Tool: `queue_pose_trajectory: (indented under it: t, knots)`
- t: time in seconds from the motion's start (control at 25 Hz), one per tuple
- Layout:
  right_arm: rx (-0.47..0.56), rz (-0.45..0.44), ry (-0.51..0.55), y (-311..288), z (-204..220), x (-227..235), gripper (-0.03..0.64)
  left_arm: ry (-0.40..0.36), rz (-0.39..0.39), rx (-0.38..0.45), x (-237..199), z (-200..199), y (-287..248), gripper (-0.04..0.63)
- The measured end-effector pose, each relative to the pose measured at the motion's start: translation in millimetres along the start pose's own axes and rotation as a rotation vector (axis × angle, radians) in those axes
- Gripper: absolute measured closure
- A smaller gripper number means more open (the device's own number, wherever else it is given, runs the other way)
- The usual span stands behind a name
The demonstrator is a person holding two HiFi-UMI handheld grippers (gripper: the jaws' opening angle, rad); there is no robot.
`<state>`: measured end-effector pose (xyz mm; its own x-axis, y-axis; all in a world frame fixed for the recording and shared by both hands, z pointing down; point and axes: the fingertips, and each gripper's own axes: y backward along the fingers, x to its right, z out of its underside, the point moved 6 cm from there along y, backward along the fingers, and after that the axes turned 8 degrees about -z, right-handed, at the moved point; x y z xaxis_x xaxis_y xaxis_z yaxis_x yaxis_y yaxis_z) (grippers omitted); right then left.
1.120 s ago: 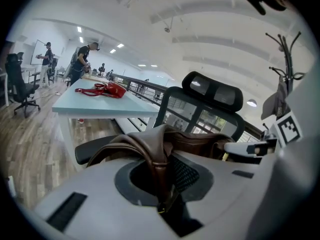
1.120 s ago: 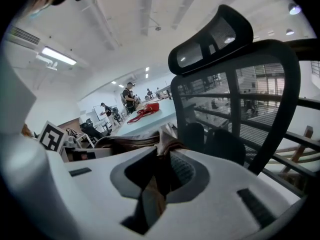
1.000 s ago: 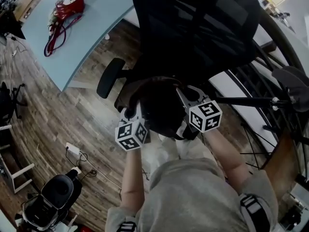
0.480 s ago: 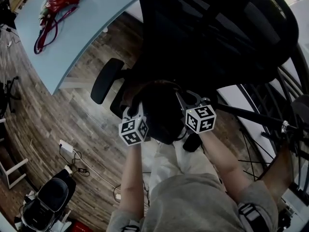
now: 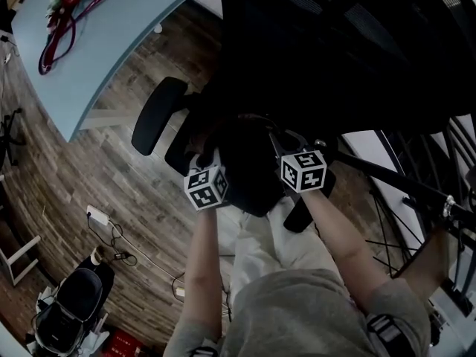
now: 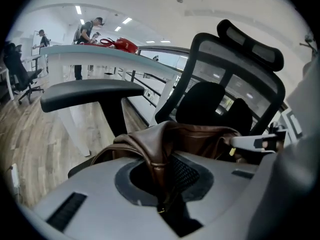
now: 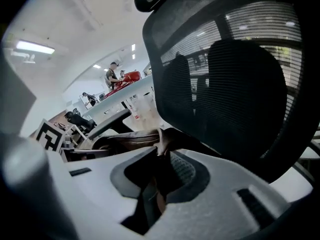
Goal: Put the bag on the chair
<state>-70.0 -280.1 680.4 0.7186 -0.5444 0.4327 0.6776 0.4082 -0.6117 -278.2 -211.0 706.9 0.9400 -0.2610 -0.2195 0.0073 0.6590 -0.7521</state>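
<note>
while left claw and right claw each pinch brown bag, chair just ahead.

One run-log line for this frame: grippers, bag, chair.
left hand-held gripper: shut on brown leather bag | right hand-held gripper: shut on bag | bag: held at black mesh office chair | placement: not released

Dim head view leaves the chair nearly black; gripper views are brighter, ceiling-lit, fisheye-warped.
</note>
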Motion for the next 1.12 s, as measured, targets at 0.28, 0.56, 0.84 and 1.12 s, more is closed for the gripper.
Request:
queue_pose_trajectory:
  t: [0.28, 0.56, 0.84, 1.12]
  knots:
    - [-0.003, 0.030, -0.005, -14, 7, 14, 0.571, -0.027, -0.014, -0.024, -2, 9, -23, 0.548]
    - [-0.033, 0.039, 0.001, -12, 10, 17, 0.549, -0.020, -0.043, -0.042, 0, 15, -21, 0.537]
    - [-0.002, 0.068, 0.009, 4, 4, 16, 0.389, 0.024, 0.011, -0.013, 7, 11, -4, 0.347]
    - [0.031, 0.082, 0.013, 29, 1, 7, 0.388, 0.048, -0.009, 0.017, 9, 8, 19, 0.319]
